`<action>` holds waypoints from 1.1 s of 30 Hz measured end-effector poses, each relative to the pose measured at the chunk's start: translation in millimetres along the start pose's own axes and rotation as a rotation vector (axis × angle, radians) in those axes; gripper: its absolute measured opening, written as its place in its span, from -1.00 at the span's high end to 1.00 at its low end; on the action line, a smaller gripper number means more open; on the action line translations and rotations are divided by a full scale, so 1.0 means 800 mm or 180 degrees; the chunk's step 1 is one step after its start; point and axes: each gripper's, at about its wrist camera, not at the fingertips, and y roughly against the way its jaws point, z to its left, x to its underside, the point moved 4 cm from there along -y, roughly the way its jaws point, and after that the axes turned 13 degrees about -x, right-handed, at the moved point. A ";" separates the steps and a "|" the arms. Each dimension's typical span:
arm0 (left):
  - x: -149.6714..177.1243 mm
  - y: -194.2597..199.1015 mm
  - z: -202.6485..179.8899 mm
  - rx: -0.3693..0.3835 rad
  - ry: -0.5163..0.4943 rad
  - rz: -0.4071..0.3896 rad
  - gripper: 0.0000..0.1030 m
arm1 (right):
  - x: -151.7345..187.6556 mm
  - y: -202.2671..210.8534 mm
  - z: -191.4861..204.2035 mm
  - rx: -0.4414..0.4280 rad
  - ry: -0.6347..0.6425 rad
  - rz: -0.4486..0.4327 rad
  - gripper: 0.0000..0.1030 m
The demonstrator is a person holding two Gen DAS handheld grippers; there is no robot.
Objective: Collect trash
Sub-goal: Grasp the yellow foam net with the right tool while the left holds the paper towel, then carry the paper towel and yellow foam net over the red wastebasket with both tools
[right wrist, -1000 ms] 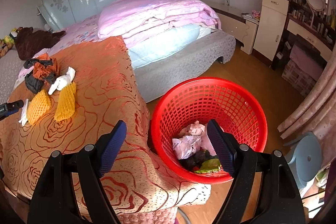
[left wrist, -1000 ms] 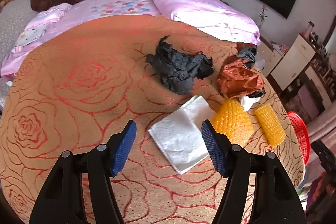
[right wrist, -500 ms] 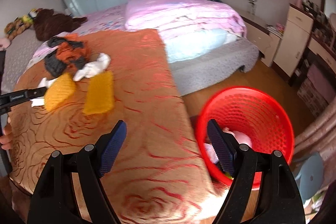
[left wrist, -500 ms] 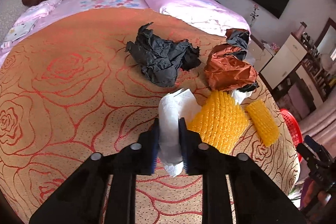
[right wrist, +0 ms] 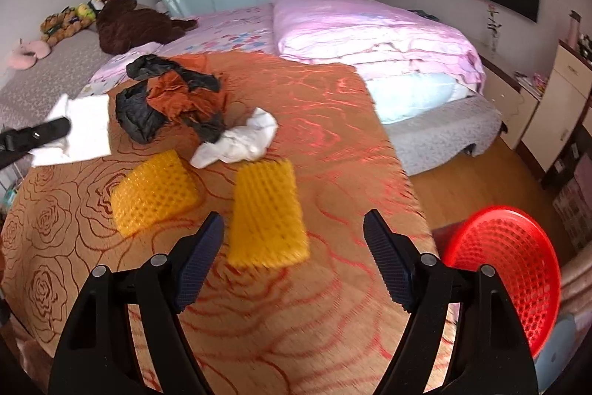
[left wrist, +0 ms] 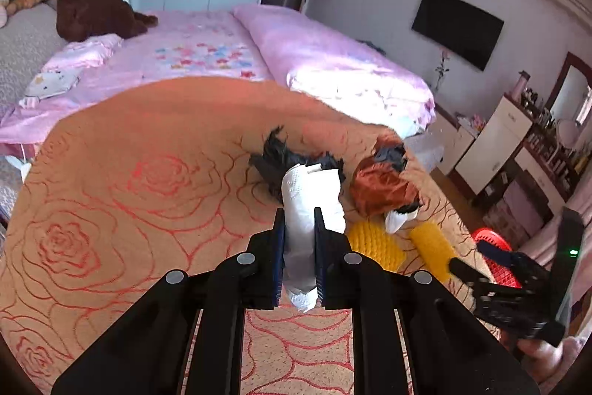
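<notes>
My left gripper (left wrist: 299,221) is shut on a white paper napkin (left wrist: 309,198) and holds it above the orange rose-patterned cloth (left wrist: 129,195). The napkin also shows in the right wrist view (right wrist: 87,128), with the left gripper's tip (right wrist: 37,134) on it. My right gripper (right wrist: 294,228) is open and empty, just above a yellow foam net (right wrist: 268,213). A second yellow net (right wrist: 153,197), a crumpled white tissue (right wrist: 240,141), a black bag (right wrist: 138,115) and a brown wrapper (right wrist: 177,95) lie beyond. The red trash basket (right wrist: 518,269) stands on the floor at the right.
A bed with pink bedding (right wrist: 370,24) lies behind the cloth-covered surface. A brown plush toy (right wrist: 129,24) sits at the far left. White cabinets (right wrist: 555,91) line the right wall. Wooden floor (right wrist: 462,180) lies between bed and basket.
My left gripper has shut on the napkin and lifted it off the cloth. My right gripper swung left from over the basket to above the yellow net, still open.
</notes>
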 end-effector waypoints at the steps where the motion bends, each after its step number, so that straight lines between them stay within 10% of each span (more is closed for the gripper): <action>1: -0.002 0.002 -0.001 0.0005 0.0000 -0.0013 0.75 | -0.002 -0.006 0.004 -0.0017 0.0029 0.0020 -0.45; 17: 0.001 0.002 0.001 0.0004 -0.0001 -0.0024 0.75 | 0.004 -0.033 0.007 -0.0038 0.0095 0.0191 0.48; 33: -0.006 0.033 -0.017 0.0046 -0.0127 -0.0289 0.75 | -0.002 0.022 0.007 -0.0061 0.0033 -0.0068 0.52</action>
